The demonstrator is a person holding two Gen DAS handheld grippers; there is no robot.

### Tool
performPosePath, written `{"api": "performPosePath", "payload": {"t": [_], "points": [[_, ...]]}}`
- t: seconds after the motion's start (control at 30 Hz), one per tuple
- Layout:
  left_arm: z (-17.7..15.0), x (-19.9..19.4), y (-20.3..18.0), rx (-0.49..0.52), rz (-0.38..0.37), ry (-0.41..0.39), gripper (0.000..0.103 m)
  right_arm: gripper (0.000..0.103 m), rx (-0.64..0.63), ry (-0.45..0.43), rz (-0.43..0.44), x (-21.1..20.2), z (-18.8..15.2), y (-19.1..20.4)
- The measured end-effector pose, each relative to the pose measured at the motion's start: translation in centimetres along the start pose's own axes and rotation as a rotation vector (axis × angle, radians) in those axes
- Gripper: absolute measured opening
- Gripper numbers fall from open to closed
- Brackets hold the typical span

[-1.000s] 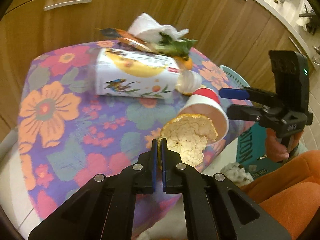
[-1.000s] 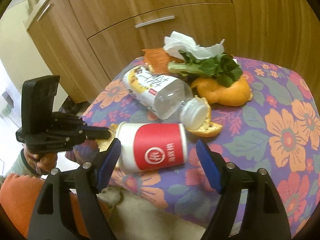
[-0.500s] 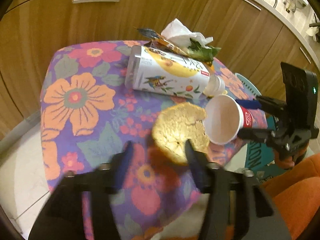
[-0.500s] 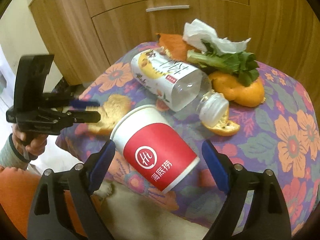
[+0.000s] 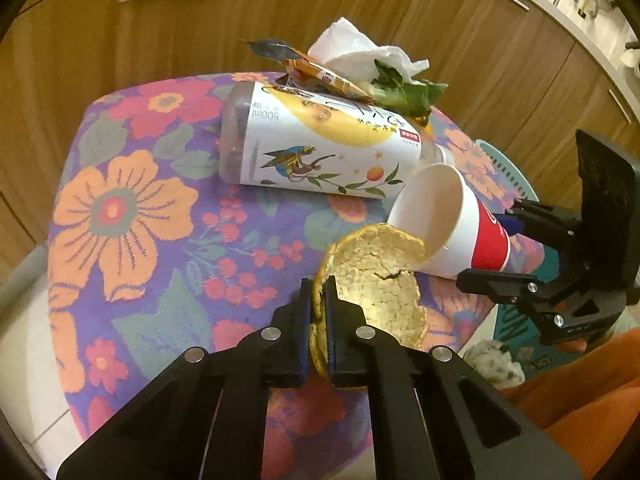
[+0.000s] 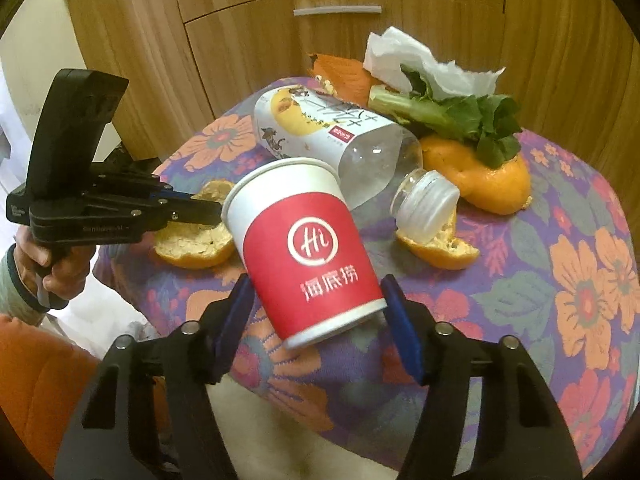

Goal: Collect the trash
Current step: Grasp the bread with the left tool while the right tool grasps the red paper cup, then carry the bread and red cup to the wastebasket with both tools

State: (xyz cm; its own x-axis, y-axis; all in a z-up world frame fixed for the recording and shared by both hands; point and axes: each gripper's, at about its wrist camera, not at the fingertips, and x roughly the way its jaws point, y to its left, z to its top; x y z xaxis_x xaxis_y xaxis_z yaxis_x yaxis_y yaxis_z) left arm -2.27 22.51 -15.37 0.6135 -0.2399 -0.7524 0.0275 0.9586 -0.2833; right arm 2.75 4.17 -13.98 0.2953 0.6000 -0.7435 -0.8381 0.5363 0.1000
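Early stage, nothing binned yet. Left tool [image 5: 319, 304] is clamped on the rim of an orange peel half [image 5: 376, 280] at the tabletop [image 5: 120, 208] edge. Right tool [image 6: 316, 312] grips the red paper cup [image 6: 308, 248], tilted. Bottle [image 6: 332, 136], tissue [image 6: 420, 64], greens [image 6: 460, 116], wrapper [image 5: 316, 76] and other peels [image 6: 488, 184] lie on the tabletop, still to collect.

— Can you see the bottle's cap from the left side?
— No, the paper cup [image 5: 444, 220] covers the plastic bottle [image 5: 320, 148] at its neck.
— And that teal basket [image 5: 516, 184]?
— Mostly behind the worktop [image 5: 120, 208] and the right gripper [image 5: 490, 252] — its lettering is cut short, unreadable.
— The orange peel [image 6: 192, 240]?
— Partly behind the cup.
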Motion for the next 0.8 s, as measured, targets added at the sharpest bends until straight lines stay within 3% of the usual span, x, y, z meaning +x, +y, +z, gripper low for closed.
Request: {"api": "performPosePath", "payload": {"t": [0.23, 0.4, 0.6, 0.8], "points": [[0.7, -3.0, -1.4, 0.019, -0.034, -0.071, 0.003, 0.055, 0.016, -0.088, 0.002, -3.0, -0.4, -0.8], [3.0, -4.6, -4.2, 0.072, -0.069, -0.127, 0.003, 0.054, 0.048, -0.171, -0.022, -6.5, -0.4, -2.9], [8.0, -3.4, -9.2, 0.165, -0.135, -0.170, 0.003, 0.054, 0.126, -0.263, -0.125, -11.2, -0.6, -7.8], [14.2, 1.3, -16.6, 0.249, -0.232, -0.174, 0.003, 0.054, 0.246, -0.310, -0.281, -15.8, -2.6, -15.5]]}}
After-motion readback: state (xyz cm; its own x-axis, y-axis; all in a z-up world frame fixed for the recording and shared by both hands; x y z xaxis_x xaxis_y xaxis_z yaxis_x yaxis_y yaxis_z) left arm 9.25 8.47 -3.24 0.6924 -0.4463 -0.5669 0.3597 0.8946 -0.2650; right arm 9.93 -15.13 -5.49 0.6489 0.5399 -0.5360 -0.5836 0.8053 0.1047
